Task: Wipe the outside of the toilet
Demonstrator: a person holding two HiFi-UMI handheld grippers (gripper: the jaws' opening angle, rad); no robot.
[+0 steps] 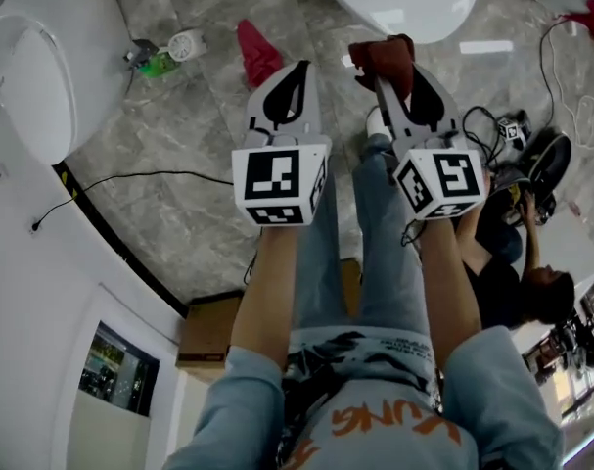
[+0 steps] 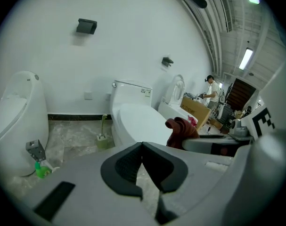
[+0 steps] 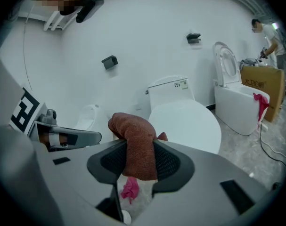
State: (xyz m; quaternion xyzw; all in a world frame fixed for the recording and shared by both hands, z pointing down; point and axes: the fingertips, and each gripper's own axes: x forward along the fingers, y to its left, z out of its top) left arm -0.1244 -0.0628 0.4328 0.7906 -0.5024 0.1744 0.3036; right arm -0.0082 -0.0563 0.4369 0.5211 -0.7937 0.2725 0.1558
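The right gripper [image 1: 389, 78] is clamping a brown-red cloth [image 1: 383, 55] between its jaws. In the right gripper view the jaws are pressing on both sides of the cloth [image 3: 135, 142], whose top is folding over to the left above the right gripper [image 3: 140, 155]. The left gripper [image 1: 302, 67] is hanging just left of it. In the left gripper view the jaws of the left gripper [image 2: 143, 147] are meeting at their tips with nothing between them.

The toilet [image 1: 404, 3] is standing on the far side of both grippers with its lid down. The cloth is hovering near its front edge, apart from it. From the left gripper view the toilet [image 2: 135, 121] is sitting against the white wall, and the cloth [image 2: 180, 131] is showing to its right. In the right gripper view the toilet [image 3: 185, 119] is lying just beyond the cloth.

A pink rag [image 1: 257, 52] is lying on the grey marble floor [image 1: 179, 213] left of the toilet, and is showing below the jaws in the right gripper view [image 3: 130, 189]. A green bottle [image 1: 159, 64] is sitting further left, beside a second toilet [image 1: 42, 57]. A third toilet [image 3: 234, 98] with its lid up is standing at the far right, next to a cardboard box [image 3: 260, 91].
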